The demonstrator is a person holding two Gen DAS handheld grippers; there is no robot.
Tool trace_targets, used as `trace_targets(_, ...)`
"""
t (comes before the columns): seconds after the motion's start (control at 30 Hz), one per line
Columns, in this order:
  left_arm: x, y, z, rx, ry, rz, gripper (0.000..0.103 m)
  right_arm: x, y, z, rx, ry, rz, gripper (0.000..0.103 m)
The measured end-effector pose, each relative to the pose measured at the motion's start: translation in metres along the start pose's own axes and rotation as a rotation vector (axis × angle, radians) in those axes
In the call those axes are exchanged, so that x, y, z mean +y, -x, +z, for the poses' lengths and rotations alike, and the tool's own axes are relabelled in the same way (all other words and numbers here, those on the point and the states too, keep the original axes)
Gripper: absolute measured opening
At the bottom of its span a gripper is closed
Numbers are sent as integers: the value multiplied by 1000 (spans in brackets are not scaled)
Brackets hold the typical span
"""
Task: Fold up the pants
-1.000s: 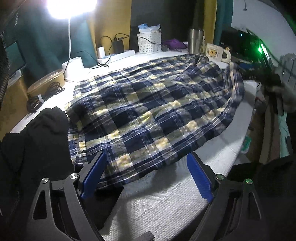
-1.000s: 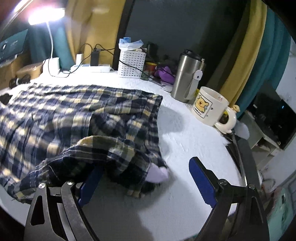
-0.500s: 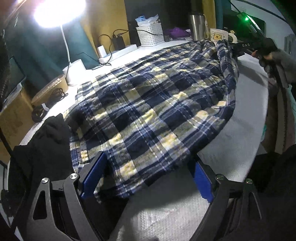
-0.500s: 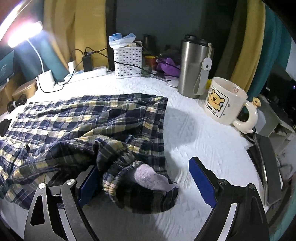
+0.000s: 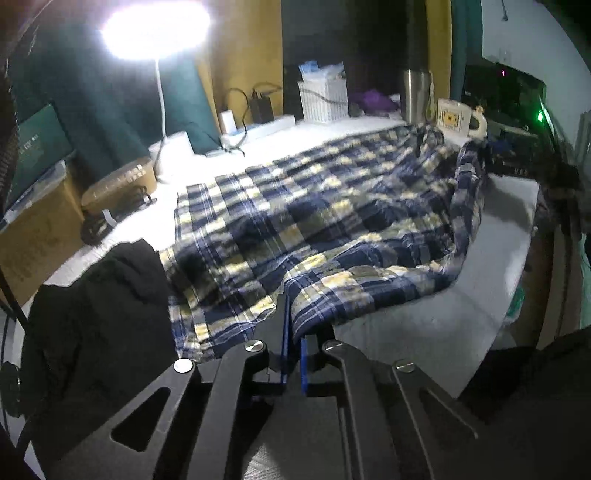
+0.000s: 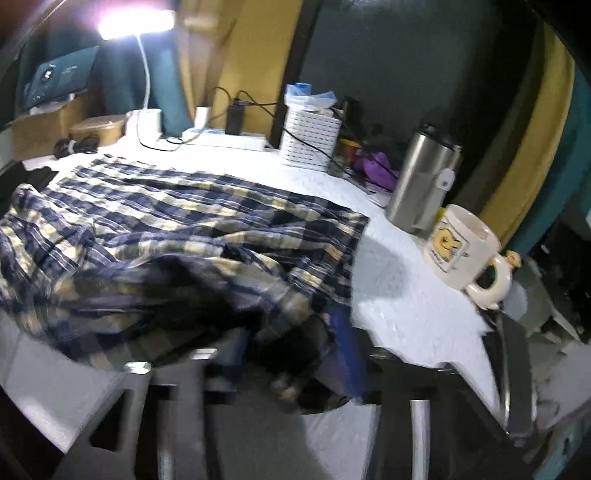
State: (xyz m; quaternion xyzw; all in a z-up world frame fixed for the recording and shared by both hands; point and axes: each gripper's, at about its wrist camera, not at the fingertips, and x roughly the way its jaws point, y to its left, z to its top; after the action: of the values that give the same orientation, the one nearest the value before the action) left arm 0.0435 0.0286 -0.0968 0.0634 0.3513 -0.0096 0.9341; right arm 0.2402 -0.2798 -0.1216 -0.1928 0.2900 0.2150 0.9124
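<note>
The blue, yellow and white plaid pants [image 5: 332, 206] lie spread across the white padded table [image 5: 424, 325]. My left gripper [image 5: 292, 332] is shut on the near hem of the pants, and the pinched cloth rises in a fold. In the right wrist view the pants [image 6: 177, 236] bunch up at my right gripper [image 6: 295, 350], whose blue pads have closed around a thick wad of the waist end; the view is blurred by motion.
A black garment [image 5: 96, 317] lies at the table's left edge. At the back stand a lamp [image 5: 159, 33], a white basket [image 6: 308, 136], a steel tumbler [image 6: 421, 181] and a bear mug [image 6: 461, 247]. Cables and a power strip [image 6: 229, 140] lie behind.
Both grippers went from open to closed on the pants. The near hem is lifted into a fold, and the waist end is gathered up at the right gripper.
</note>
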Motion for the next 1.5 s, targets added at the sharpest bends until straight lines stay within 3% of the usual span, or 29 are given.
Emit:
trace_targets(0.03,0,4,2,-10,1,-1,3,-1,3,-1,-7,-8,2,28)
trace_targets(0.13,-2,18,10,-48,-1,-2,2,-4,15,-5,-21,-28,-12,25)
trace_targets(0.73,-20,109,33,-225,-33,-24,2,-23,120,-27,-186,-164,-100,24)
trace_targets(0.93,-32,142,36,-273,-63,-117,2,-33,138,-40,-204,-212,-126,24)
trace_targets(1.03,-37,157,39,-305,-87,-117,2,-37,148,-45,-221,-227,-128,24)
trace_targets(1.5,-29,143,50,-322,-74,-93,2,-46,162,-37,-291,-269,-128,24)
